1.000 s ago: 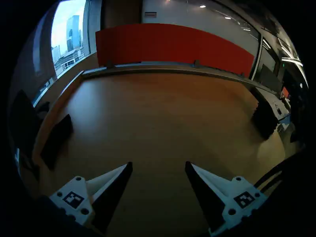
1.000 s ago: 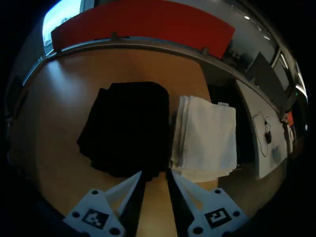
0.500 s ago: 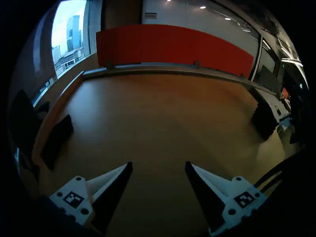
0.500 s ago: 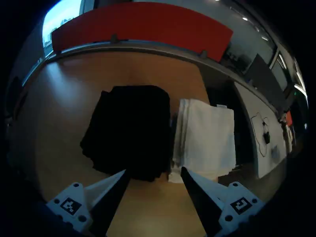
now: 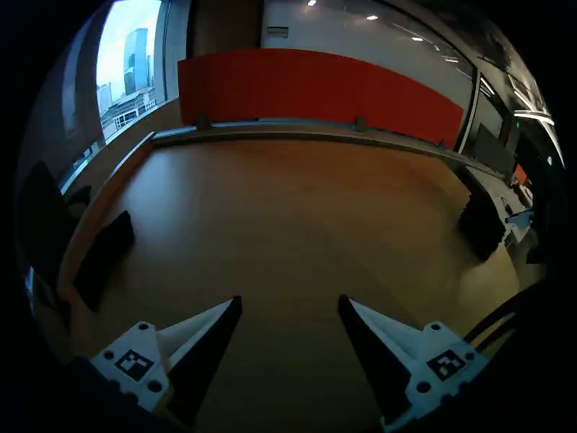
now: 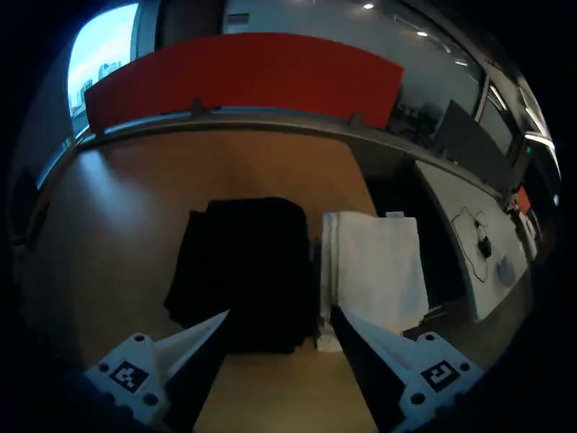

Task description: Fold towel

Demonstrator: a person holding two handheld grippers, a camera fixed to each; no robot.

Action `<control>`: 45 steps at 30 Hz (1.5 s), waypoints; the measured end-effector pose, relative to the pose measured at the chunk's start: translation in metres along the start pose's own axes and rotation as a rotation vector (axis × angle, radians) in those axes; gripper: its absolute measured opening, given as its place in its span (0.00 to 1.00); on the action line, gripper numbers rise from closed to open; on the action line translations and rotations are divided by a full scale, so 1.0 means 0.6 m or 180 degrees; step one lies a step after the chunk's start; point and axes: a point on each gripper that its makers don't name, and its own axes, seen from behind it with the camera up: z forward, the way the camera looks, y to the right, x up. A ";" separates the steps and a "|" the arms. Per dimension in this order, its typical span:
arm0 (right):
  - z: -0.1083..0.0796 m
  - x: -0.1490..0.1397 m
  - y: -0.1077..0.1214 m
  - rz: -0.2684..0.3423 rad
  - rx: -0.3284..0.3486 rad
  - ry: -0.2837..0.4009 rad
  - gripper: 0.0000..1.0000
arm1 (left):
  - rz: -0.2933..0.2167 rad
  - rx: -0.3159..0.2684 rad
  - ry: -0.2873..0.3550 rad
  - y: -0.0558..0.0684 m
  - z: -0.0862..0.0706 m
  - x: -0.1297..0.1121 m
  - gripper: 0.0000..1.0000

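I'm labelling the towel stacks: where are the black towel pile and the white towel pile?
black towel pile (image 6: 241,267): right gripper view, middle of its top face.
white towel pile (image 6: 376,270): right gripper view, middle of its top face.

Two piles of folded towels lie side by side at the centre of the right gripper view: one black pile (image 6: 249,270) and one white pile (image 6: 375,270). One wooden table (image 6: 130,216) bears both, and one red partition (image 6: 245,72) spans the top. There are two grippers, the left gripper (image 5: 288,317) and the right gripper (image 6: 280,328), with two fingers each. One dark flat object (image 5: 104,256) lies at the left edge of the left gripper view.
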 end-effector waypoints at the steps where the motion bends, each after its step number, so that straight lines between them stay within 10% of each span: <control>1: -0.001 0.007 -0.002 0.0038 -0.0011 0.0066 0.97 | -0.0005 0.0000 0.0005 0.000 0.000 0.001 0.99; 23: -0.051 0.137 -0.031 0.0326 -0.0530 0.1405 0.97 | -0.0085 -0.0005 0.0084 -0.003 0.002 0.016 0.99; 45: -0.132 0.237 -0.046 0.0437 -0.0828 0.2208 0.97 | -0.0152 -0.0018 0.0449 -0.010 0.006 0.079 0.99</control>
